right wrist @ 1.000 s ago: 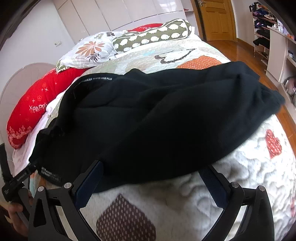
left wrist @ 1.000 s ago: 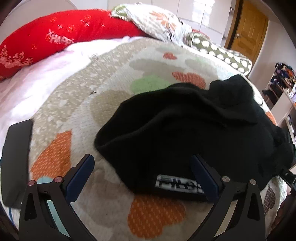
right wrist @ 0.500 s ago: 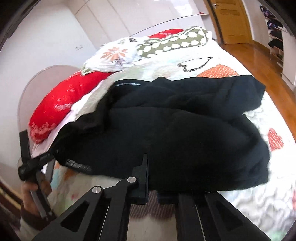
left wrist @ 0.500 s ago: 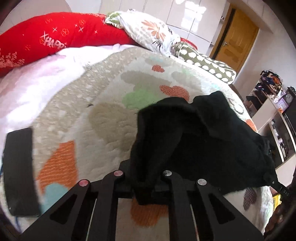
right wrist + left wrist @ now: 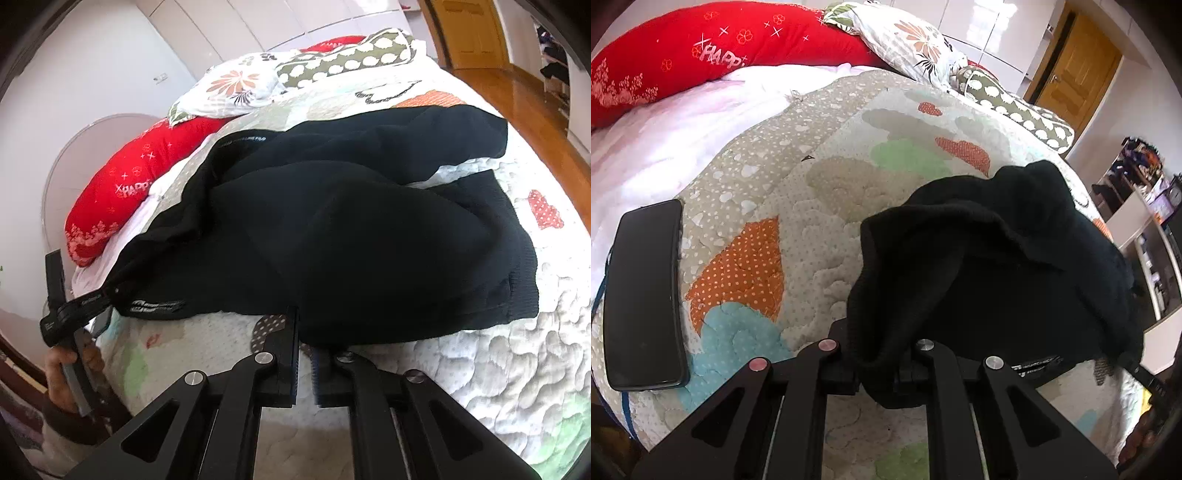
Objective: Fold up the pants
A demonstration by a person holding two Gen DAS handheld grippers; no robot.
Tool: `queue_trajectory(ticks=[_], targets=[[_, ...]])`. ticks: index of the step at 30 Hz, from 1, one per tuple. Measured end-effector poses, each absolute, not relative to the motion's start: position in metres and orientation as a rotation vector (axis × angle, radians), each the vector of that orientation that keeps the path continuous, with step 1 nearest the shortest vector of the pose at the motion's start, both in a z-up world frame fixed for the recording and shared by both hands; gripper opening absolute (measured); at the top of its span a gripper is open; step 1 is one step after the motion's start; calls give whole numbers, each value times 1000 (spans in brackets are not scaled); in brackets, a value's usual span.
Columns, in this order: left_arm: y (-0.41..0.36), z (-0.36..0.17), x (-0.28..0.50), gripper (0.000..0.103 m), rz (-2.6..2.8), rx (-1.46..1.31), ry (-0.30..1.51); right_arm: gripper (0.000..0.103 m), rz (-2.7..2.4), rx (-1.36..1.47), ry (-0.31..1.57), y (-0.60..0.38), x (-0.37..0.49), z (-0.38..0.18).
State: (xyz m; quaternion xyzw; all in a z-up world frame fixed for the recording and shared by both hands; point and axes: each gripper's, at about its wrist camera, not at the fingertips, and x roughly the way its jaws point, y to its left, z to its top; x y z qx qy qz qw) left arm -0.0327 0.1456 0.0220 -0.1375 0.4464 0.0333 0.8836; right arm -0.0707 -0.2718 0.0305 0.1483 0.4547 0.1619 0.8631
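Black pants [image 5: 351, 240] lie across the quilted bed [image 5: 498, 369], folded lengthwise with one leg over the other. In the left wrist view the pants [image 5: 997, 277] bunch up toward my left gripper [image 5: 877, 369], which is shut on a ribbed edge of the cloth. That same left gripper [image 5: 107, 291] shows in the right wrist view, pinching the pants' corner beside a white-lettered label [image 5: 159, 306]. My right gripper [image 5: 304, 339] has the near edge of the pants between its fingertips. Its jaws are opening slightly, with a thin gap lower down between the pads.
A black phone [image 5: 644, 295] lies on the quilt at the left. A red pillow [image 5: 701, 55], a floral pillow [image 5: 908, 40] and a spotted bolster [image 5: 1027, 114] line the bed's head. A hand [image 5: 66, 365] holds the left gripper. A wooden floor [image 5: 517, 92] and shelves lie beyond.
Both grippers went from wide open to closed on the pants' near edge. The cloth has since been drawn up and bunched, and both views have shifted.
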Motion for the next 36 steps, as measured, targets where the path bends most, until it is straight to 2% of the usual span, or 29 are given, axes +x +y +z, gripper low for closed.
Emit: queue_trajectory(ticks=[1,3,4,7,10,11,12,14,16,18,19,20,29,36], targets=[[144,22,-33,9,72,-280,931,19,321,320,943,-275,-70,29],[141,21,-34,10,76,-270,940,61,299,363,937,-282,-66,25],[140,20,-36,11,81,-266,939,64,299,382,921,-286,-65,24],[137,18,-38,19,103,-260,946,65,289,376,893,-286,-58,24],[140,15,-39,32,141,-279,943,61,288,382,895,-283,-47,19],[141,15,-40,36,152,-294,943,53,298,395,895,-282,-45,17],[142,15,-40,37,156,-302,940,36,309,409,895,-281,-43,16],[142,15,-41,38,156,-305,936,19,346,441,912,-279,-38,14],[142,15,-42,38,149,-298,932,12,368,441,910,-275,-38,15],[140,15,-42,31,131,-278,926,6,382,426,909,-272,-40,18],[140,15,-41,12,114,-282,928,5,393,430,910,-271,-41,20],[141,15,-39,8,90,-289,937,3,402,433,911,-270,-40,22],[159,48,-44,8,29,-229,943,2,533,398,905,-260,-73,64],[155,17,-40,11,82,-165,1005,13,412,429,1074,-286,-83,10]])
